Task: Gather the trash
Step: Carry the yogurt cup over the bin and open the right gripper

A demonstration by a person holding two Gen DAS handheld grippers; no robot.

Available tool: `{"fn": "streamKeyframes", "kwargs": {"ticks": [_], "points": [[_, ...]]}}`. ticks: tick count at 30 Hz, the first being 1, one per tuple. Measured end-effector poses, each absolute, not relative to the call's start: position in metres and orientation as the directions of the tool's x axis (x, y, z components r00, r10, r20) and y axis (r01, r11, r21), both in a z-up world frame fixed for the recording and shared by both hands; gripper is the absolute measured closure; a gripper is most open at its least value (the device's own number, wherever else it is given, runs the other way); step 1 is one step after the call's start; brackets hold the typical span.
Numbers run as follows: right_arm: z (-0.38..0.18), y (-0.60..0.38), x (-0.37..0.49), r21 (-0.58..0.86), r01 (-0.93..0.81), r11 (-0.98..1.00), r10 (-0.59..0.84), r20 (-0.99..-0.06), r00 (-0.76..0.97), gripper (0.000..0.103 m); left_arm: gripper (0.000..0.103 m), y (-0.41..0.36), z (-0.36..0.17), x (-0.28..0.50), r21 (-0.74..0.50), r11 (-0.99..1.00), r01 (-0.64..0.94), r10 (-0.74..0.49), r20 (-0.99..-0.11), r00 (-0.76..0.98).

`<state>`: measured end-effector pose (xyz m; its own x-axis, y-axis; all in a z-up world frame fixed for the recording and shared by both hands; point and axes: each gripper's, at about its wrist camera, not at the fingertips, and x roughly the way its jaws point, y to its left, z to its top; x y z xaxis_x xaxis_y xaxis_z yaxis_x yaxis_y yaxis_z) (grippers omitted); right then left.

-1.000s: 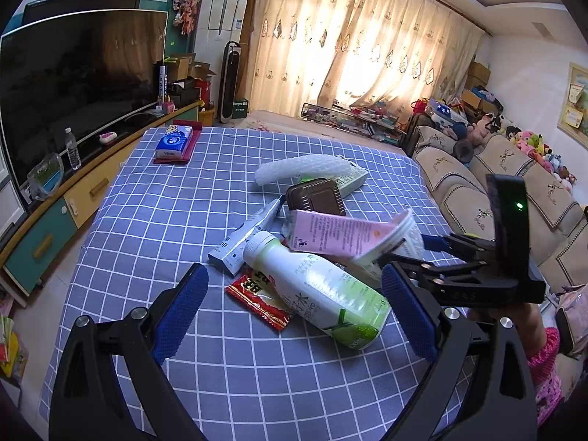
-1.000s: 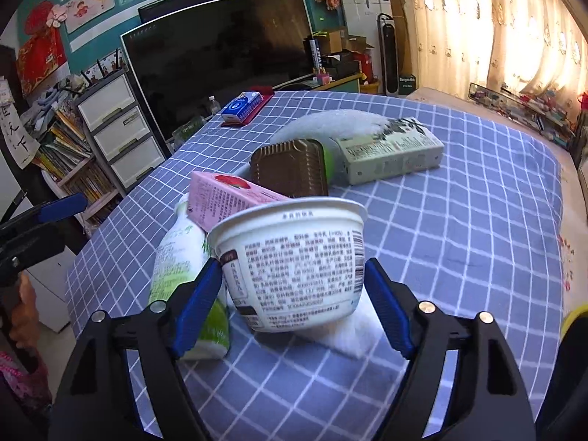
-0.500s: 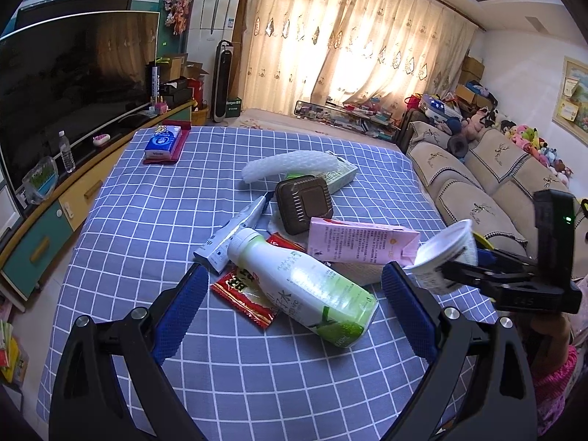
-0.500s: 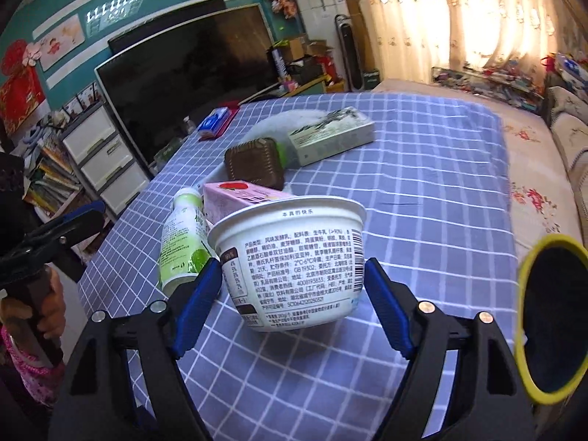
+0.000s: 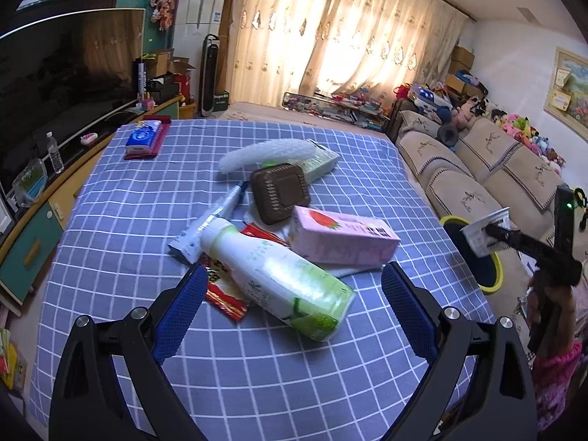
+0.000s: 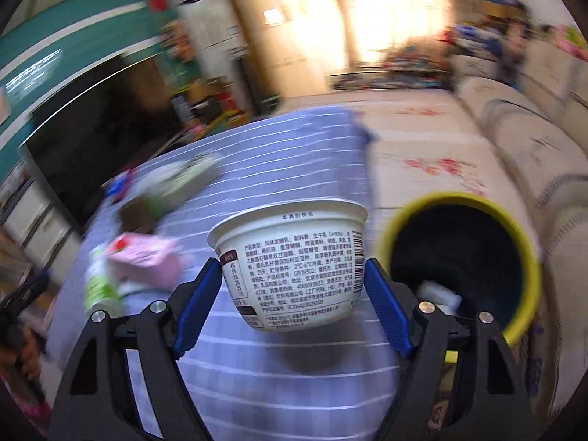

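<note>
Trash bin point(image 6: 522, 257), yellow-rimmed with black liner, stood on the floor right of the bench point(image 5: 257, 367), holding white scraps. Right gripper point(image 6: 292, 286) fingers gripped a yogurt cup point(image 6: 294, 261) beside it; left gripper point(image 5: 294, 316) fingers gaped wide, empty, around a bottle point(image 5: 279, 275).

The right gripper point(image 6: 292, 279) carried the white cup point(image 6: 290, 264) off the table; now beside the yellow bin point(image 6: 522, 257).

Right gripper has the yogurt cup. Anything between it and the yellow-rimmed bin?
Nothing visible. The right gripper holds the yogurt cup off the table, just beside the bin. The bin's mouth is open, with only a white scrap inside. The gap between cup and rim looks clear.
</note>
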<state>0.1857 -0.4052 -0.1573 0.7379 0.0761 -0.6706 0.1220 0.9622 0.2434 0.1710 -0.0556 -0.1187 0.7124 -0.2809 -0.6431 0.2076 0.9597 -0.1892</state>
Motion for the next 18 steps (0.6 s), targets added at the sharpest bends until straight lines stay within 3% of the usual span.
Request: {"fn": "streamKeyframes", "kwargs": {"ticks": [6, 18], "points": [[-0.194, -0.468, 0.192, 0.183, 0.347, 0.92, -0.101, -0.743, 0.661, 0.028, 0.009, -0.074, -0.131, 0.178, -0.186, 0.958, 0.22, -0.287, -0.674, 0.68], [-0.247, -0.507, 0.213, 0.068, 0.492, 0.868, -0.24, -0.81, 0.535, 0.028, 0.009, -0.092, -0.154, 0.196, -0.169, 0.967, 0.189, -0.252, -0.731, 0.635]]}}
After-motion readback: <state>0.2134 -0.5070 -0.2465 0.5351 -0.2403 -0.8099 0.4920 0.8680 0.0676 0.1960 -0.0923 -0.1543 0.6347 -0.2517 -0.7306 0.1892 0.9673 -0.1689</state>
